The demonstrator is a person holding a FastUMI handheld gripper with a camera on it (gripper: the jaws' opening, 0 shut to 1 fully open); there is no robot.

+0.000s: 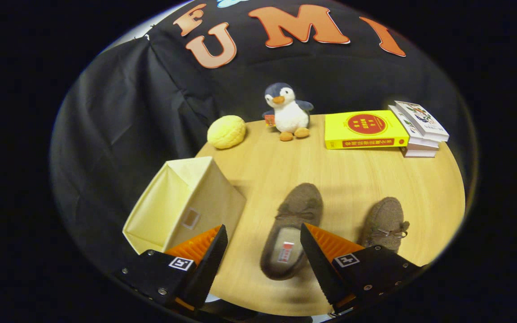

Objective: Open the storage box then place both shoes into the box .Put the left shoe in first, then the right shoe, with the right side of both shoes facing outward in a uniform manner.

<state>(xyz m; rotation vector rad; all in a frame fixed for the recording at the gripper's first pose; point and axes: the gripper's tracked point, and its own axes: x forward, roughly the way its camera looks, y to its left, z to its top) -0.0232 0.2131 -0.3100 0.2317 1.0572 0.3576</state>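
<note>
The cream storage box (pixel 182 206) lies on its side at the left table (pixel 352 175) edge, inside hidden. The gripper (pixel 263 240) hangs spread wide, holding nothing; the left shoe (pixel 292 229) lies between its fingers, the right shoe (pixel 384 224) just beside.

1. The gripper view is riding on the gripper (pixel 263 244) and looking forward along its two fingers, which are standing well apart low in the picture.
2. It is hanging above the near edge of the round wooden table (pixel 352 179) and tilting downward, taking in the whole tabletop.
3. It is sitting close to the brown moccasin slipper (pixel 292 229) lying between the fingers, the second slipper (pixel 384 222) just past the right finger, and the cream fabric storage box (pixel 182 202) beyond the left finger.
4. It is facing the booth's black cloth wall (pixel 119 112), with the plush penguin (pixel 286 112) and yellow book (pixel 364 129) far beyond the fingers.
</note>
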